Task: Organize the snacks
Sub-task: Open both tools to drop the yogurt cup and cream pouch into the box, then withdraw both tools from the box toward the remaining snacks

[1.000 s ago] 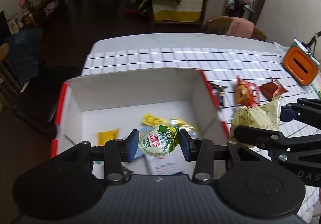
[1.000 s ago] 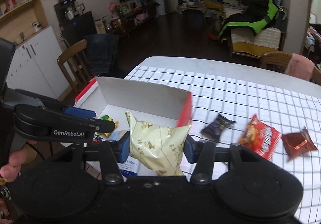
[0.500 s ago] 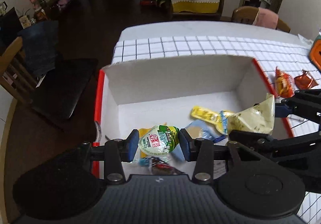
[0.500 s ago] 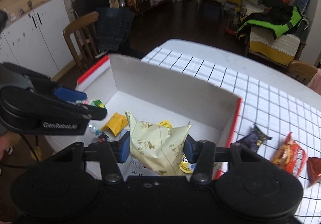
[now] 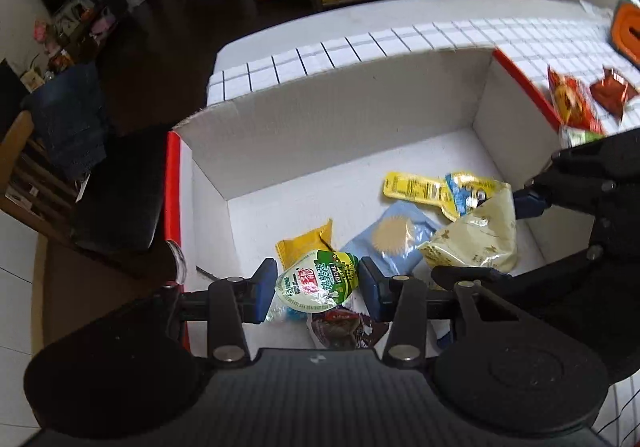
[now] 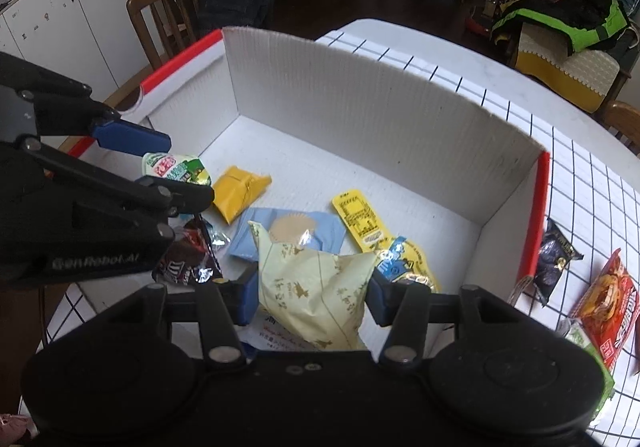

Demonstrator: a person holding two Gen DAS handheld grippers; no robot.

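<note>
White corrugated cardboard walls frame the scene as two handheld tongs hang over an open snack box (image 5: 352, 115) with red-edged flaps, set on a counter (image 6: 580, 183) covered in a black-on-white grid cloth. The left tongs (image 5: 318, 285) are closed on a small round cup snack with a green and white foil lid (image 5: 318, 281), its blue pads pressed against both sides, held just above the box's near left corner. The right tongs (image 6: 310, 297) are clamped on a pale yellow crinkled snack bag (image 6: 312, 295), held over the near right part of the box.

Loose on the box floor lie an orange-yellow wrapped packet (image 6: 238, 191), a light blue packet with a tan round print (image 6: 288, 233), a flat yellow sachet (image 6: 358, 219) and, touching its end, a blue and yellow packet (image 6: 404, 267). A dark brown candy bag (image 6: 188, 257) sits under the left tongs near the front wall.

Outside the box, on the counter to its right, rest a small black packet (image 6: 554, 259) just beside the red flap, a red and orange noodle-style bag (image 6: 608, 301), and a dark red wrapper (image 5: 612, 93) farther out. An orange container (image 5: 626, 33) stands at the counter's far right edge. Wooden chairs (image 6: 168, 19) stand beyond the counter.
</note>
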